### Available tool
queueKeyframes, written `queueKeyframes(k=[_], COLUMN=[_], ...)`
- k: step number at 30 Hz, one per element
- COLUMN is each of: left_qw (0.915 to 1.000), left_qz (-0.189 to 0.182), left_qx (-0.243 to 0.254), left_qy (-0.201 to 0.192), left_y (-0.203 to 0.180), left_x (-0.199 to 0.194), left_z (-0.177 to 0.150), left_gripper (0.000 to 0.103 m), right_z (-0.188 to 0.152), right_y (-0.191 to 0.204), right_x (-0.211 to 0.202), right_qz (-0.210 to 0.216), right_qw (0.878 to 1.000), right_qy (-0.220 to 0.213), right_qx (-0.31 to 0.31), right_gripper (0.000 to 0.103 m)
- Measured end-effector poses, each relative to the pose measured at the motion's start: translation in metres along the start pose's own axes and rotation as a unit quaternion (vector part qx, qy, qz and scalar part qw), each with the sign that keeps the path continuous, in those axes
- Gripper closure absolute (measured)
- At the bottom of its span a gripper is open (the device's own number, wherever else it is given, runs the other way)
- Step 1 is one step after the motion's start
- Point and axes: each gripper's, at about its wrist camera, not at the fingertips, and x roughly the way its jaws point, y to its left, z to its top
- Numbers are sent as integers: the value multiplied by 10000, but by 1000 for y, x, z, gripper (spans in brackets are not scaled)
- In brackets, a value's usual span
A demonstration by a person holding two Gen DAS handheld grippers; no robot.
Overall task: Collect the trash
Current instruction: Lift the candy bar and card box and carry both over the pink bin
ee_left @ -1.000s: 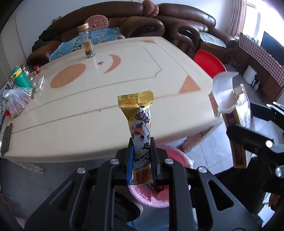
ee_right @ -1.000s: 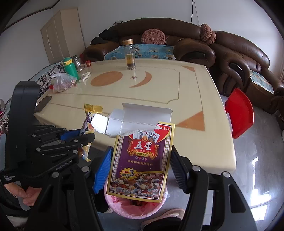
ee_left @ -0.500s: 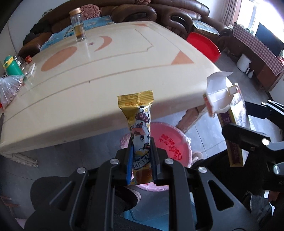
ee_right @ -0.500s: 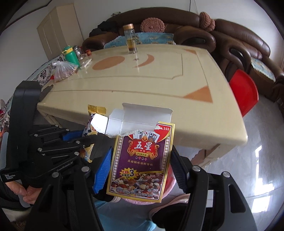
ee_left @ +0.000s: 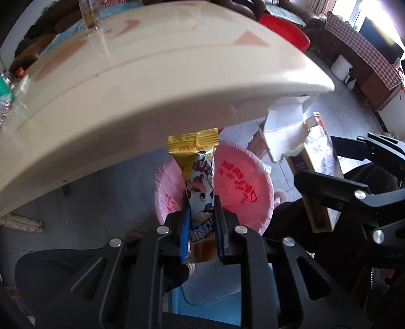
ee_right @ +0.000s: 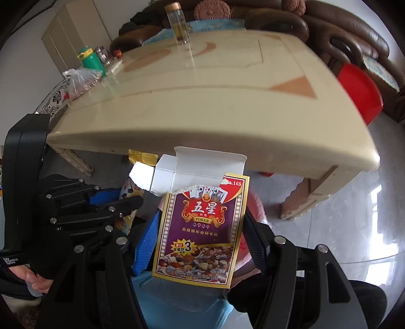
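Note:
My left gripper (ee_left: 201, 206) is shut on a gold and white snack wrapper (ee_left: 196, 174), held upright over a pink-lined trash bin (ee_left: 243, 187) on the floor below the table edge. My right gripper (ee_right: 201, 227) is shut on an opened purple playing-card box (ee_right: 202, 227) with its white flap up; the box also shows in the left wrist view (ee_left: 316, 177). In the right wrist view the left gripper (ee_right: 119, 202) is at the left with the wrapper (ee_right: 140, 158), and the bin (ee_right: 255, 210) is mostly hidden behind the box.
A cream table (ee_right: 215, 101) fills the upper view, with a glass jar (ee_right: 179, 24), a green bottle (ee_right: 89, 59) and a plastic bag (ee_right: 81, 81) on it. A red stool (ee_right: 359, 93) and a brown sofa (ee_right: 341, 30) stand beyond. A blue stool (ee_right: 182, 303) is below me.
Both grippers have dropped from table height to below the table edge, still holding their items. The pink bin has come into fuller view under the wrapper.

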Motion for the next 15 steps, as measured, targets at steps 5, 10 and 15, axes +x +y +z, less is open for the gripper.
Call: queueKeyframes(k=[5,10,15], left_qw=[9993,9976,9937], left_qz=[-174,-235,-348], left_qx=[-126,-132,-286], left_qy=[310,645,1026], left_y=[5,5,13], left_x=[28,57,89], left_z=[0,-2,1], left_gripper=[86,86,86], right_z=[-3,-9,-13], right_y=[-9,-22,-36], right_x=[31,65,100], right_qz=[16,18,65], right_qw=[9996,9980,9951], right_qy=[283,605,953], right_qx=[83,180,250], right_gripper=[41,41,41])
